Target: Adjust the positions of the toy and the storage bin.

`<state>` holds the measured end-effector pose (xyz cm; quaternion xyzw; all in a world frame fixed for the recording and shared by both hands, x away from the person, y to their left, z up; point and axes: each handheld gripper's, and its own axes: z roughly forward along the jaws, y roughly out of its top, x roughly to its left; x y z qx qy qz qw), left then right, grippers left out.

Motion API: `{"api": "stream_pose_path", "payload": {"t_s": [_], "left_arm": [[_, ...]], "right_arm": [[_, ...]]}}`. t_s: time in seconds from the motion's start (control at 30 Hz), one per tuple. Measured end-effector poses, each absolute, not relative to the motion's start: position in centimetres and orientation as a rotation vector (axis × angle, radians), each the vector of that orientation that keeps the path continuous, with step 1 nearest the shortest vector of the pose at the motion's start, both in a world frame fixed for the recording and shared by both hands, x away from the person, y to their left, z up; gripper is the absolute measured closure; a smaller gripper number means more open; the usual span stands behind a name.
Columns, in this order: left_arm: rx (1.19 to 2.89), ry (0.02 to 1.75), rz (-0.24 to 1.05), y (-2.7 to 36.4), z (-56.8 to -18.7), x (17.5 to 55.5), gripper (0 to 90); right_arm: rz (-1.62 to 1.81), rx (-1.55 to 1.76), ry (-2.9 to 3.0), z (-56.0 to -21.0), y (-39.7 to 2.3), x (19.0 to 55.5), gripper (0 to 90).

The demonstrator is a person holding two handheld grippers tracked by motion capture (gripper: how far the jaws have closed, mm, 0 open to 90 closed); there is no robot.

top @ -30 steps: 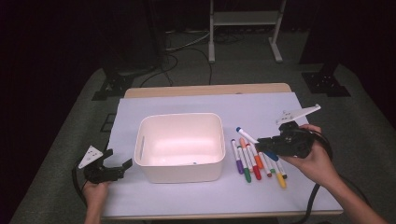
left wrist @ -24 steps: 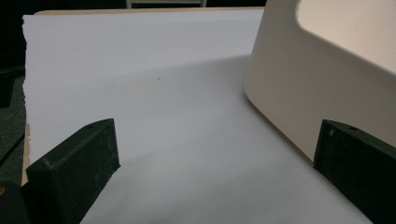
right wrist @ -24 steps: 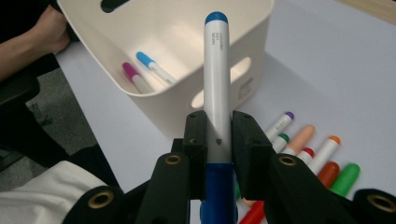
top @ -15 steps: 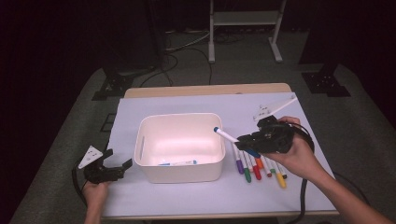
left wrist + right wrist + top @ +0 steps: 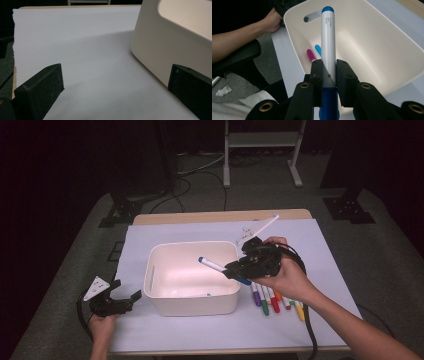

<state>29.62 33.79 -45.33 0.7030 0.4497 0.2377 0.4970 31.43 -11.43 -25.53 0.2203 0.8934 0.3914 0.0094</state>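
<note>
Black grippers: left [image 5: 131, 296] bears grey triangular plate, right [image 5: 328, 72] brass-ringed screws, black cable; bare forearms.

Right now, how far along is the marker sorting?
Done: two markers lie in the bin. In hand: the right tongs grip a blue marker over the bin. Left: about six markers on the table beside it. Left tongs idle, open.

My right gripper [image 5: 239, 268] sits raised toward the table's right side, forearm entering from the bottom right corner, wrist angled so the jaws point left; they're clamped tight on a marker; my left gripper [image 5: 126, 296] rests low at the table's front left corner, hand [image 5: 102, 325] beneath it, jaws spread wide with nothing between them.
</note>
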Motion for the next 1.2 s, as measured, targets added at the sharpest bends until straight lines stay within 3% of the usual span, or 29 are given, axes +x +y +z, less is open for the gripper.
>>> {"api": "stream_pose_path", "payload": {"t_s": [0.47, 1.2], "left_arm": [[1.701, 1.091, 0.571, 33.8, -45.3, 29.6, 0.0], [1.700, 1.090, 0.561, 33.9, -45.3, 29.7, 0.0]], "right_arm": [[1.232, 0.578, 2.869, -26.4, -6.6, 32.8, 75.7], [1.119, 0.435, 2.995, -31.1, 0.0, 35.2, 75.5]]}}
